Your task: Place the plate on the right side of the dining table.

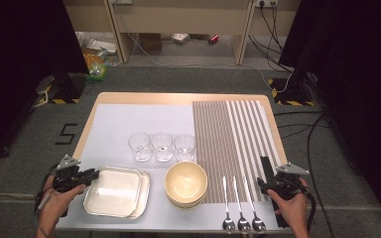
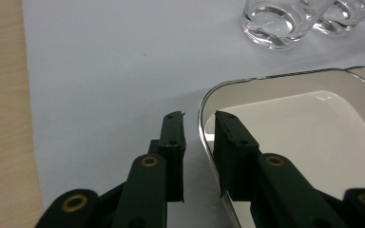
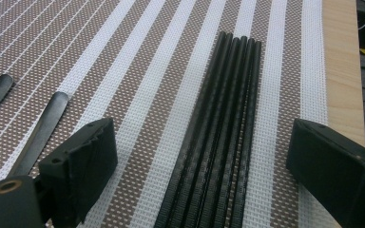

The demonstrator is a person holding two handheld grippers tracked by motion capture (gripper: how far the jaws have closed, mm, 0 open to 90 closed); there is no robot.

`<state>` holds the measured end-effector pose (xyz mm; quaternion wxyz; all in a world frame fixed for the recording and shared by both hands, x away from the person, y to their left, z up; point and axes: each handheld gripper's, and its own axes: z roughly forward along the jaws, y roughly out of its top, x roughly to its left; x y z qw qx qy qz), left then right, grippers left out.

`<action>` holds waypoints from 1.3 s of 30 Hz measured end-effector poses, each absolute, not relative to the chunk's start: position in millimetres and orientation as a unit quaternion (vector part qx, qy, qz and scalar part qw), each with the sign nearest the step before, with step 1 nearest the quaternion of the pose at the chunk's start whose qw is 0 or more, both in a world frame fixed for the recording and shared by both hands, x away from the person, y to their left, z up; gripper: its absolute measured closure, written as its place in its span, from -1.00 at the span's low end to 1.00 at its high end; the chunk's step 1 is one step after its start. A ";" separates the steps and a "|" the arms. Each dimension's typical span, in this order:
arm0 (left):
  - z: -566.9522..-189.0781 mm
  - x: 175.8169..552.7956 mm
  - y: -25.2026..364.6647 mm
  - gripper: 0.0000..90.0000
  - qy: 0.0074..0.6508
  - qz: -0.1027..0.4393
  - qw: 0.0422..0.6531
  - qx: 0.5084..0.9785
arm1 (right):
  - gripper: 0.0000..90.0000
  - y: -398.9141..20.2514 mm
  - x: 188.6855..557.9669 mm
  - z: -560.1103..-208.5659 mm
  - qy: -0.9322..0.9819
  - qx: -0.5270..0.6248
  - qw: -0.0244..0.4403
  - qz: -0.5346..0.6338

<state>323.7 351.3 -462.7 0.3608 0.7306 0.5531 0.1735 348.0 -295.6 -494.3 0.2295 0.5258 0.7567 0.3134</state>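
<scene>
We see the left gripper slightly parted, its jaws astride the near-left rim of the metal tray without pressing on it; the tray lies on the desk beside the stacked bowls; the right gripper gapes wide over the black chopsticks, holding nothing.

This looks like a lab or test room. Black curtains hang at the far left and right of the frame. Cables run over the grey carpet at the top, near yellow-black tape.
</scene>
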 end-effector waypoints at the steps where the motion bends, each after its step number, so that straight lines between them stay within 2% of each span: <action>1: -462.6 322.4 352.3 0.59 0.557 0.161 0.358 0.731 | -0.78 -295.6 348.0 -494.3 0.757 0.526 0.230 0.313; 9: -465.3 316.7 357.1 0.55 0.578 0.113 0.372 0.718 | -0.78 -295.5 348.0 -494.3 0.757 0.526 0.230 0.313; 13: -466.5 318.2 360.7 0.77 0.585 0.099 0.385 0.707 | -0.78 -295.6 348.0 -494.3 0.757 0.526 0.230 0.313; 15: -466.4 319.7 359.8 0.79 0.589 0.096 0.385 0.704 | -0.77 -295.5 348.0 -494.3 0.757 0.526 0.230 0.313; 21: -462.4 326.0 361.6 0.95 0.589 0.111 0.417 0.684 | -0.78 -295.7 348.1 -494.4 0.757 0.525 0.230 0.314; 39: -430.7 338.4 351.0 0.97 0.551 0.130 0.445 0.694 | -0.73 -296.7 348.1 -493.7 0.757 0.524 0.229 0.316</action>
